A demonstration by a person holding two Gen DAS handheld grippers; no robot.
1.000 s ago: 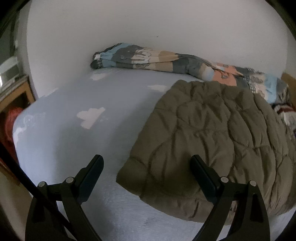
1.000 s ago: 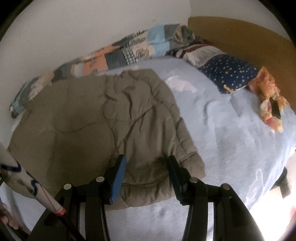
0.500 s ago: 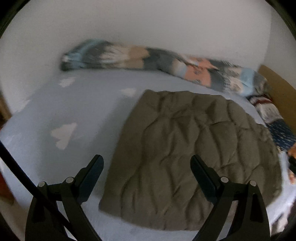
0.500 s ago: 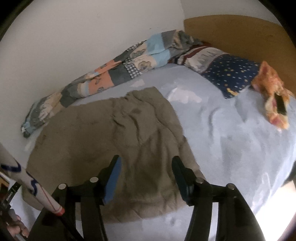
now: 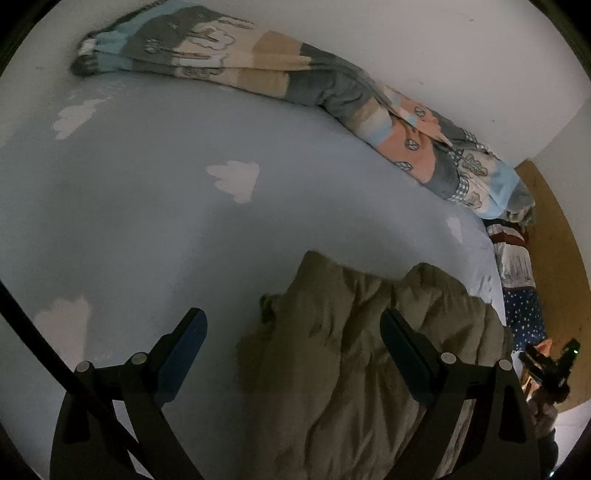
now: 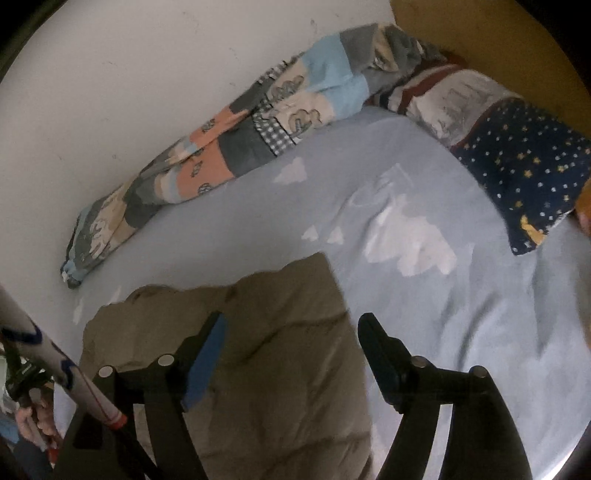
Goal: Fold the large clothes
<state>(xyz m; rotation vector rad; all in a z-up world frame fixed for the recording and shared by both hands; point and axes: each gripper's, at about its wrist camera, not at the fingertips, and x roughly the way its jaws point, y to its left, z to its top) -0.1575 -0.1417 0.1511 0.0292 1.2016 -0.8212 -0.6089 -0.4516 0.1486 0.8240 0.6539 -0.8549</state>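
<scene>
An olive-brown quilted jacket (image 5: 332, 369) lies on the light blue bed sheet (image 5: 147, 221), bunched up at its far edge. It also shows in the right wrist view (image 6: 280, 354), low in the frame. My left gripper (image 5: 293, 325) is open and empty above the jacket's left edge. My right gripper (image 6: 291, 328) is open and empty above the jacket's right part. Neither holds any cloth.
A rolled patchwork blanket (image 5: 295, 81) lies along the white wall, also in the right wrist view (image 6: 236, 147). A star-print dark blue pillow (image 6: 524, 166) and a striped pillow (image 6: 443, 96) lie by the wooden headboard (image 6: 480, 33). The other gripper (image 5: 550, 365) shows at the right edge.
Both cameras have moved nearer and lower over the bed. The jacket now sits low in both views, with its far edge bunched up rather than spread flat.
</scene>
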